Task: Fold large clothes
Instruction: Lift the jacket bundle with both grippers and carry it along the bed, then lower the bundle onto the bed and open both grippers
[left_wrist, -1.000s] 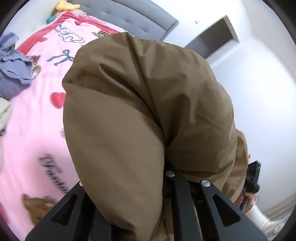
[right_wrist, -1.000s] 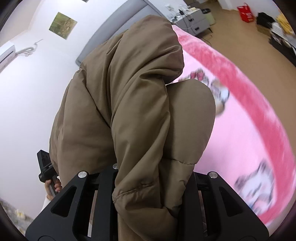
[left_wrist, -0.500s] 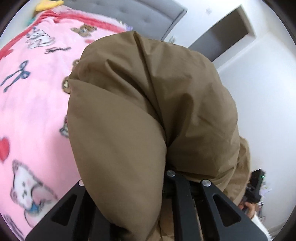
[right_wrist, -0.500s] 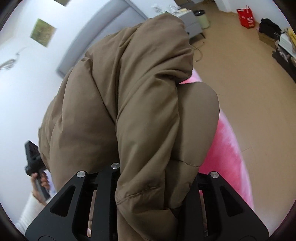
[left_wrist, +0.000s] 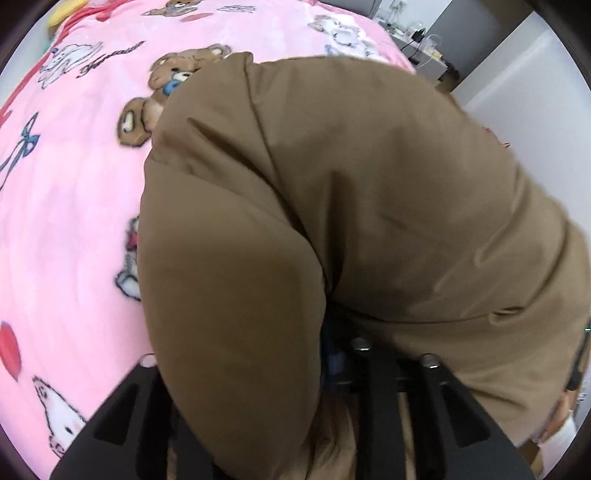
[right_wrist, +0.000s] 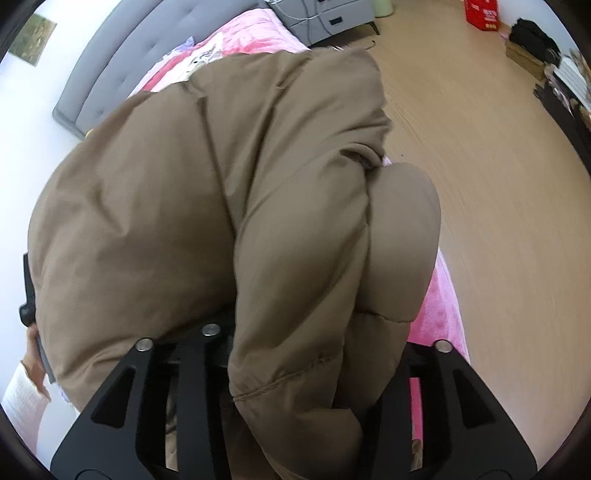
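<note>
Two black two-finger grippers, both clamped on one bulky brown padded jacket (left_wrist: 369, 206).

Left wrist view, left to right: pink fleece blanket (left_wrist: 74, 206) printed with teddy bears, bows and hearts, spread over the bed; left gripper (left_wrist: 280, 376), fingers largely buried in puffed fabric, a thick fold pinched between them; jacket body bulging above the blanket and filling the centre and right of view; person's other hand (left_wrist: 561, 413) at the right edge.

Right wrist view, left to right: person's hand (right_wrist: 31, 347) with white cuff; grey upholstered headboard (right_wrist: 110, 74); right gripper (right_wrist: 291, 369), closed on a stitched jacket fold draped between its fingers; pink blanket edge; light wooden floor (right_wrist: 498, 184); red box (right_wrist: 482, 14), far.
</note>
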